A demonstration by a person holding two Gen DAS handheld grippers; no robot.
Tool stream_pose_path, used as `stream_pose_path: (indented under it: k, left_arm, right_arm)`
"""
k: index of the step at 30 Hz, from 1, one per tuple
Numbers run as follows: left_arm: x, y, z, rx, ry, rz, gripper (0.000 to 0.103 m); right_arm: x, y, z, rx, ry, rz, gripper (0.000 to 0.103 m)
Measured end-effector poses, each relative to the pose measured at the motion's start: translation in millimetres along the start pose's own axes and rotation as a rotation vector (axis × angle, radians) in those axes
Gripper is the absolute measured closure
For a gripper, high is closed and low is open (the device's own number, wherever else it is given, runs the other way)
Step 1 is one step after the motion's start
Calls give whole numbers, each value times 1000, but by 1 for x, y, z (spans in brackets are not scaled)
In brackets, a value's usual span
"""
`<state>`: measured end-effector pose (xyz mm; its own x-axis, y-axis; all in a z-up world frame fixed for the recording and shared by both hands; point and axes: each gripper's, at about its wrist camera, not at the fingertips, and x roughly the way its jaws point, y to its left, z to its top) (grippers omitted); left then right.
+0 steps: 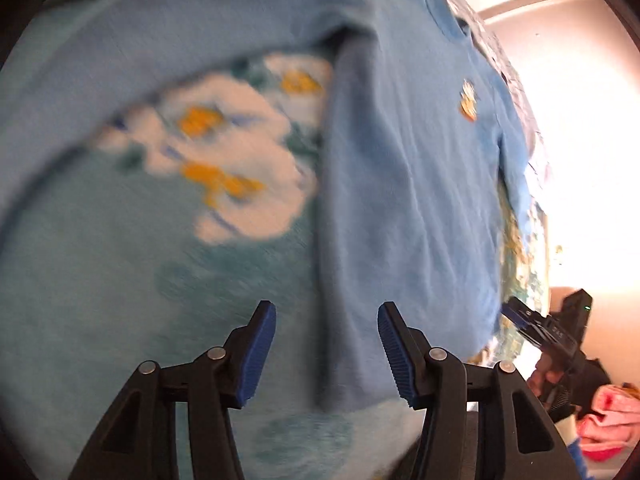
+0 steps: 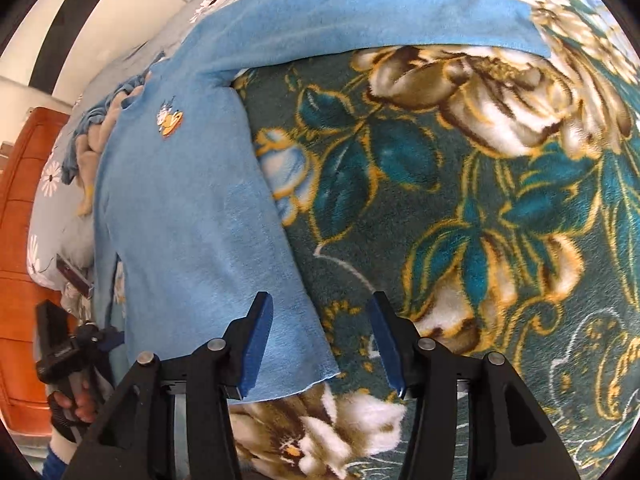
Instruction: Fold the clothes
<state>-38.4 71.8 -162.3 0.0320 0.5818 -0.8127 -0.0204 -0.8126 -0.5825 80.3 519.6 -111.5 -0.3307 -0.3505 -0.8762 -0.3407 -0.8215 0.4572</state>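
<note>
A light blue sweater (image 2: 180, 200) with a small orange and white emblem (image 2: 170, 118) lies flat on a floral blanket (image 2: 480, 200). One sleeve (image 2: 360, 12) stretches out to the right. My right gripper (image 2: 320, 344) hovers open over the hem's right corner, its pads clear of the cloth. In the blurred left wrist view the sweater (image 1: 400, 180) shows a fold line running down its left edge, and my left gripper (image 1: 326, 344) stands open above that edge, gripping nothing. Each gripper also shows in the other's view: the right gripper (image 1: 520, 316) at the hem, the left gripper (image 2: 112, 338) at the lower left.
An orange wooden cabinet (image 2: 24, 200) stands beyond the bed's left side. Grey daisy-print bedding (image 2: 48, 184) and a crumpled blue garment (image 2: 92, 116) lie past the sweater's collar. A pink cloth (image 1: 608, 420) sits off the bed's edge. A hand (image 2: 76, 400) holds the left gripper.
</note>
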Motion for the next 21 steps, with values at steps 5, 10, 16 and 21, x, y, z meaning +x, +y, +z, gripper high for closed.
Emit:
stream_pose_path:
  k: [5,10,16,21]
  left_arm:
    - [15,-7,-14,26,70,-125,46]
    - [16,-6,-34,27,96,-181,68]
    - [8,7,-38,-14,70,-181,96]
    - [-7,10,-41,-47,34,-173,98]
  right_arm:
    - [8,4,-8,-36,68,92,52]
    - [8,-12,-12,51,53,184,52]
    - [13,-18,-6,106,85,175,95]
    - [-7,-13,-12,92,44,158,100]
